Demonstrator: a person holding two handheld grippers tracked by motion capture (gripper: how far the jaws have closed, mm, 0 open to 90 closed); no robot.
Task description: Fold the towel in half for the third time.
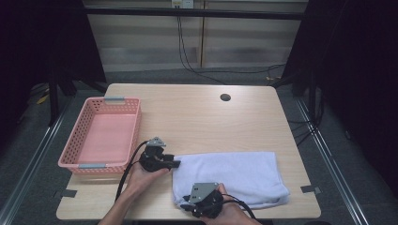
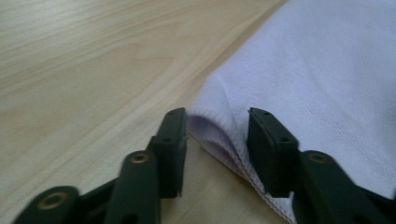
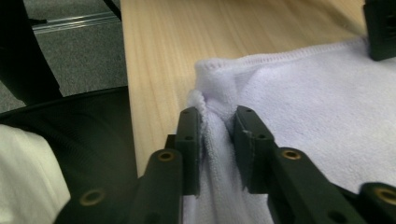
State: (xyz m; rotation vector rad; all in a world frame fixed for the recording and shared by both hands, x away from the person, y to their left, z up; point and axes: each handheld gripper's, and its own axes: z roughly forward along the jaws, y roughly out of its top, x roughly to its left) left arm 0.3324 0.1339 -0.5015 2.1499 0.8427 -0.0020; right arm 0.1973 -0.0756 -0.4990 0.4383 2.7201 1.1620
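Towel (image 1: 234,176), folded, near table (image 1: 197,117) front edge: right gripper (image 3: 217,126) pinching near-left corner, left gripper (image 2: 215,135) straddling far-left corner w/ jaws not yet tight; next, prob. clamp left, lift both together.

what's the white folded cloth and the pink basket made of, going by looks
White folded cloth: looks like soft terry or microfibre towelling, matt, with a fuzzy nap and a stitched hem seen in the right gripper view. Pink basket: most likely moulded plastic, slightly glossy, with walls perforated in a regular lattice.
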